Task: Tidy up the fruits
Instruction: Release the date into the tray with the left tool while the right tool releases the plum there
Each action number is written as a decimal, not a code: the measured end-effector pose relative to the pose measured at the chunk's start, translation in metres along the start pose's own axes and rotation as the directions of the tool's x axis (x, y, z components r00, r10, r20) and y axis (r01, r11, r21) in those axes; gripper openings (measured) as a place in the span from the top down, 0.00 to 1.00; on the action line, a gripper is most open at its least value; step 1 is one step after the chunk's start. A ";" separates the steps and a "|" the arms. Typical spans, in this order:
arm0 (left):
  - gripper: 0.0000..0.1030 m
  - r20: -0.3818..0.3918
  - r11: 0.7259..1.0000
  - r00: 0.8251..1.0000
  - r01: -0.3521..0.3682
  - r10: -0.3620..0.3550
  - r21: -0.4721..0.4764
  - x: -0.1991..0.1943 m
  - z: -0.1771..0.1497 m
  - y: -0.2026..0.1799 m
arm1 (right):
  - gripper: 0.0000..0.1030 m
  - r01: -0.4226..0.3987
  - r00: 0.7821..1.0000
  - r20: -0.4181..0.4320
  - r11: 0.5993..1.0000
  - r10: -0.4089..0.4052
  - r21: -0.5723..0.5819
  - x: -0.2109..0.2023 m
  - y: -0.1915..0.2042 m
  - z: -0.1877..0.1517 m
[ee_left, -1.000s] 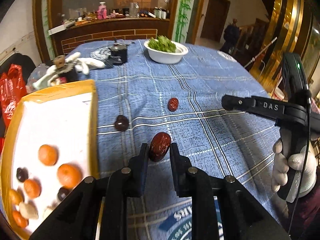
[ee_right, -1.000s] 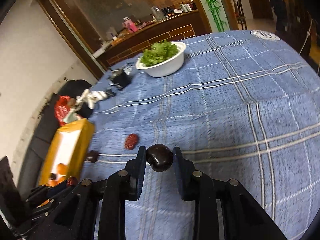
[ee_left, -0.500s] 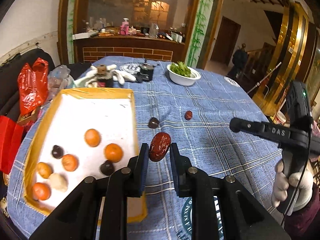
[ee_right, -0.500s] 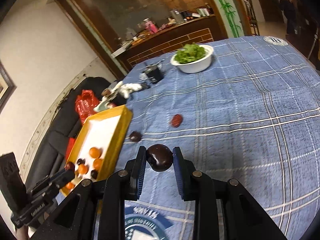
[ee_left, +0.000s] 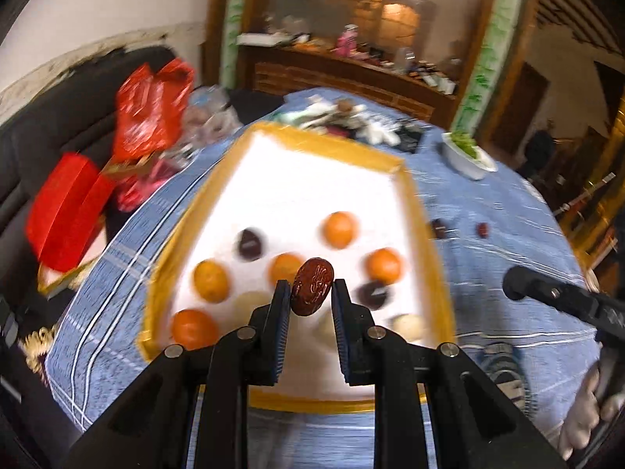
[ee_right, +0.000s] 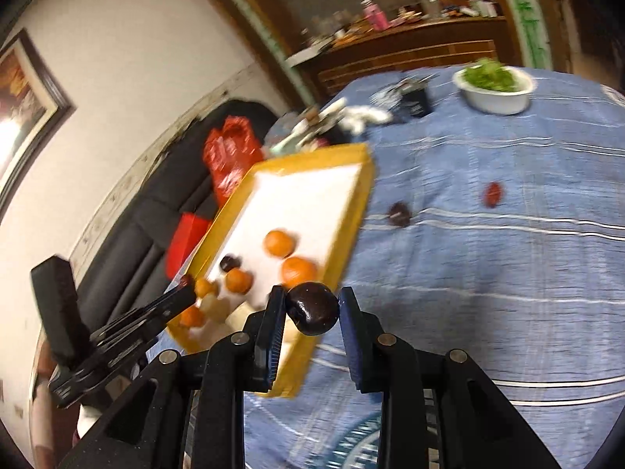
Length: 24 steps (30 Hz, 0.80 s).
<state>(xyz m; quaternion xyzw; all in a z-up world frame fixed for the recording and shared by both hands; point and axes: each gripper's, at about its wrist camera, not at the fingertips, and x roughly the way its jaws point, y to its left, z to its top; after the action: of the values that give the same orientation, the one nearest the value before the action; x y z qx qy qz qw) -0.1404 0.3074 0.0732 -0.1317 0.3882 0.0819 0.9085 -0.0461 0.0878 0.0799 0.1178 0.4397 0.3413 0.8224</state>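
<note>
My left gripper (ee_left: 310,288) is shut on a wrinkled red date (ee_left: 313,292), held in the air over the near half of the yellow-rimmed white tray (ee_left: 390,161). In the tray lie several oranges (ee_left: 340,229), two dark fruits (ee_left: 250,244) and some pale ones (ee_left: 406,324). My right gripper (ee_right: 310,305) is shut on a dark round fruit (ee_right: 312,308), above the blue cloth right beside the tray's near right rim (ee_right: 351,219). On the cloth to the right of the tray lie one dark fruit (ee_right: 399,213) and one red date (ee_right: 493,194).
A white bowl of greens (ee_right: 494,86) stands at the far side of the table, with a black box (ee_right: 414,102) and white gloves (ee_right: 363,115) beside it. Red bags (ee_left: 152,113) and a dark sofa (ee_left: 58,125) lie left of the table. Blue checked cloth (ee_right: 508,273) covers the table.
Both grippers have swung left with their fruits. The left one went from over the cloth to over the tray. The right one came up to the tray's edge. The views are blurred by the motion.
</note>
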 end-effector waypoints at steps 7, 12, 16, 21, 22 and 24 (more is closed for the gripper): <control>0.80 -0.036 0.998 0.999 -0.029 0.027 -0.052 0.019 0.000 0.023 | 0.69 -0.014 0.996 -0.084 0.999 0.009 -0.050 0.048 0.029 -0.010; 0.54 -0.019 0.998 1.000 -0.017 0.016 -0.053 0.016 0.002 0.022 | 0.63 -0.002 0.993 -0.116 0.997 -0.006 -0.072 0.069 0.039 -0.013; 0.43 0.017 0.999 1.000 -0.022 0.023 -0.041 0.005 0.005 0.020 | 0.53 0.003 0.995 -0.101 0.998 -0.009 -0.058 0.068 0.034 -0.013; 0.32 0.019 1.000 1.000 -0.017 0.017 -0.024 -0.003 0.006 0.010 | 0.53 0.010 0.998 -0.070 1.000 -0.012 -0.026 0.051 0.022 -0.011; 0.29 0.017 1.000 1.000 -0.011 0.011 -0.020 -0.004 0.005 0.006 | 0.53 0.012 0.998 -0.062 1.000 -0.013 -0.018 0.046 0.019 -0.012; 0.24 0.008 1.000 1.000 0.006 -0.005 -0.007 -0.007 0.004 -0.003 | 0.53 0.019 0.999 -0.046 1.000 -0.019 -0.003 0.037 0.011 -0.015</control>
<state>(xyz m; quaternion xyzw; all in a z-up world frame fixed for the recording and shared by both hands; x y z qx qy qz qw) -0.1413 0.3051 0.0817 -0.1354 0.3839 0.0812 0.9098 -0.0488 0.1189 0.0532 0.1048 0.4591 0.3365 0.8155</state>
